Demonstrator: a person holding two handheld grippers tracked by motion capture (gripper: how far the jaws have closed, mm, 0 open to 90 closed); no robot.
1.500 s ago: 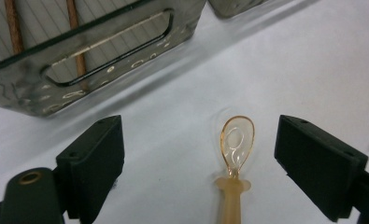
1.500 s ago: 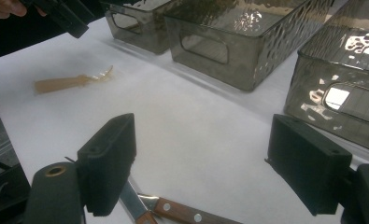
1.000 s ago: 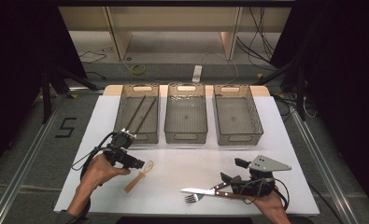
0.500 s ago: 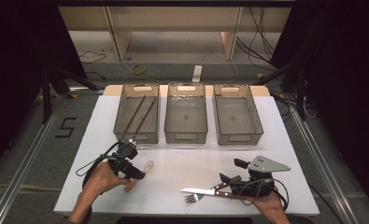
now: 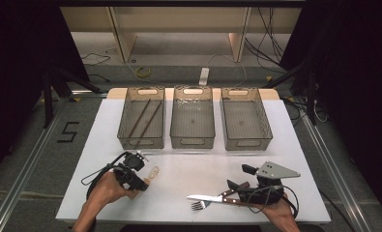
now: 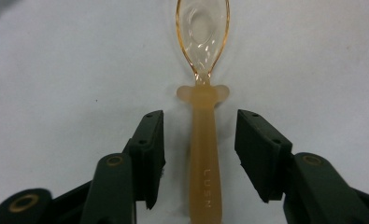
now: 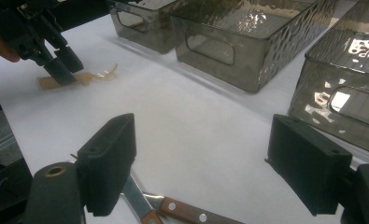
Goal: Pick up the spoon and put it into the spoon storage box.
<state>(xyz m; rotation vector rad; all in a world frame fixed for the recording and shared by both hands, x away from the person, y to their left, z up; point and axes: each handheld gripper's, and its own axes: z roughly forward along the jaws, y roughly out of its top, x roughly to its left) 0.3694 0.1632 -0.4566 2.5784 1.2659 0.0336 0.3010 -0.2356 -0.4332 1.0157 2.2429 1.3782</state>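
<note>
My left gripper (image 6: pixel 200 156) has just been closing around the light, slick, see-through orange plastic spoon (image 6: pixel 203 116) on the white table (image 6: pixel 56 70) — pads not touching. I grab its stiff handle.

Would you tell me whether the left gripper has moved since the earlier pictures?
Yes: the left gripper has dropped toward the table's near edge, away from the left bin, its closing jaws now straddling the spoon.
</note>
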